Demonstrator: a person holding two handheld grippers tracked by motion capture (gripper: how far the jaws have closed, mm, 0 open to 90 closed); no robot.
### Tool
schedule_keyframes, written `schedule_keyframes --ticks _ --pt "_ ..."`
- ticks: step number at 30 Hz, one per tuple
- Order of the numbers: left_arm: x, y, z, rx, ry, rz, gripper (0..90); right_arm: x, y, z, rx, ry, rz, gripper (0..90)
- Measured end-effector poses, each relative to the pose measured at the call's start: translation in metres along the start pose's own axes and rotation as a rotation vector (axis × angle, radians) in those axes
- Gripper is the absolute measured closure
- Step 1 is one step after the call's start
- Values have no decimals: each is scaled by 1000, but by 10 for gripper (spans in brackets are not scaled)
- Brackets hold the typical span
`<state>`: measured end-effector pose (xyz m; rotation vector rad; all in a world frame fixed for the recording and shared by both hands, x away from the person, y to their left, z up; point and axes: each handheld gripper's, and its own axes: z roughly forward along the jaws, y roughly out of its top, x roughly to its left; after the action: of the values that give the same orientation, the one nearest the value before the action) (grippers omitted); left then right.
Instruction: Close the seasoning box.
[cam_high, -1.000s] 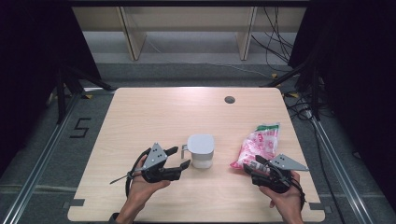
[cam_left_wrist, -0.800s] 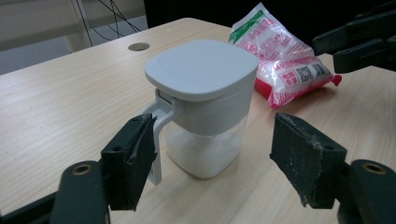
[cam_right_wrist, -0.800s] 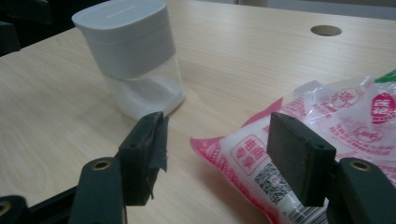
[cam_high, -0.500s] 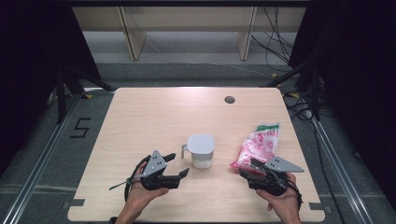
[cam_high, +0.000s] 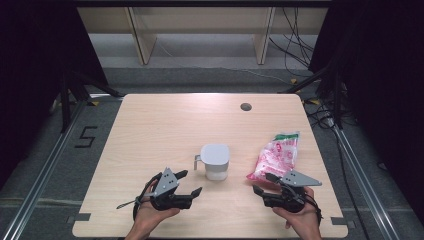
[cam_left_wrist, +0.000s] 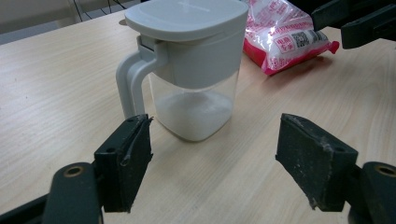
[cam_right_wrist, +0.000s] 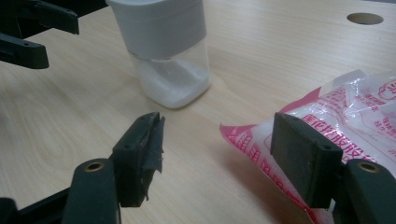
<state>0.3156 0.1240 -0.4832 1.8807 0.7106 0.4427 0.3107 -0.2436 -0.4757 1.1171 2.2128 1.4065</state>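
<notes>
- From the high view, your left tongs (cam_high: 191, 182) sit near the front edge of the desk (cam_high: 165, 130), just left of and nearer you than the lidded jug (cam_high: 215, 161); their jaws stand wide apart with nothing between them, and they have just been opening.
- Your right tongs (cam_high: 264, 182) rest at the front right, their jaws also spread and having opened a little more, with the near end of the pink bag (cam_high: 276, 157) just ahead of them.
- The high view places the jug at the middle of the desk with its handle turned to the left, and the bag lying well to its right, slanting away from you. It also shows a small round hole (cam_high: 245, 106) in the desk towards the far edge.
- The left gripper view tells you what the high view cannot: the jug (cam_left_wrist: 187, 65) has a clear lower body with a low layer of white powder at the bottom, a grey lid and a grey handle. It stands beyond the open jaws, not touched by them, and the bag (cam_left_wrist: 285, 35) lies behind it.
- The right gripper view shows the bag (cam_right_wrist: 355, 121) close up, red print on clear film. Its corner lies by the right-hand jaw; you cannot tell from here whether that pad touches it. The other pad is clear of it over bare wood, so nothing is clamped.
</notes>
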Motion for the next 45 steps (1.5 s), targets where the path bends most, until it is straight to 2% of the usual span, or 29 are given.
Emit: schedule_keyframes --ticks 3,5,6,7,8,9,10,11,12,14,15,16,17,18,20,21,22,23,25,26,28,29,30,35,36,37,38,41,45 --pt "-1 -3 -2 10 4 16 257 -1 -1 -1 15 -1 -27 344" --pt "-2 -6 -2 8 2 7 256 -1 -2 0 18 -2 -46 343" --pt "-1 -7 -3 19 7 13 256 3 -3 -1 29 2 4 343" --pt "-1 -8 -3 22 12 12 256 3 -3 0 22 11 -7 343" --pt "-1 -10 -2 16 4 4 255 0 -3 1 27 -8 -41 343" --pt "-1 -11 -3 24 2 14 255 3 -4 1 34 -1 -16 342" --pt "-2 -12 -3 22 4 -4 254 2 -4 0 33 11 -35 342" --pt "-2 -13 -3 18 7 -1 254 1 -4 -1 38 -3 -59 342" --pt "-2 -14 -4 28 5 6 254 3 -5 -1 53 12 -39 341" --pt "-3 -15 -4 24 11 -5 251 4 -6 -1 63 14 -47 338" --pt "-2 -16 -5 37 14 10 251 6 -8 -1 69 23 -32 336" --pt "-3 -17 -5 37 11 5 250 5 -8 -1 75 13 -59 334" --pt "-3 -18 -5 39 13 5 250 9 -10 -2 87 29 -31 333" --pt "-3 -19 -6 45 18 16 249 8 -10 -1 84 34 -42 331" --pt "-5 -22 -5 43 3 -10 248 9 -12 -2 95 30 -72 327" --pt "-7 -23 -4 31 1 -19 248 12 -13 -3 110 31 -44 325" --pt "-7 -24 -5 38 5 -11 248 11 -14 -2 114 56 -70 325" --pt "-6 -25 -6 53 9 4 248 11 -15 -3 123 40 -84 325" --pt "-7 -26 -6 54 8 -1 248 14 -16 -3 128 48 -79 324" --pt "-8 -27 -6 53 6 -11 248 16 -18 -4 138 30 -84 324" --pt "-8 -28 -7 58 5 -10 247 16 -19 -3 131 53 -95 324" --pt "-9 -28 -7 59 6 -7 246 19 -20 -4 140 45 -78 324" --pt "-9 -28 -7 67 2 2 246 17 -20 -5 137 31 -113 324" --pt "-10 -30 -6 66 -2 -11 245 17 -21 -4 158 39 -127 322" --pt "-10 -30 -6 64 -3 -13 245 18 -21 -4 165 41 -113 322" --pt "-8 -30 -7 80 3 -4 245 17 -21 -3 161 41 -125 321" --pt "-9 -30 -6 64 2 -12 245 16 -21 -4 161 35 -137 321" --pt "-7 -30 -7 70 0 0 245 17 -21 -3 162 38 -120 321" --pt "-8 -30 -7 73 4 -15 245 17 -21 -2 155 36 -126 321"
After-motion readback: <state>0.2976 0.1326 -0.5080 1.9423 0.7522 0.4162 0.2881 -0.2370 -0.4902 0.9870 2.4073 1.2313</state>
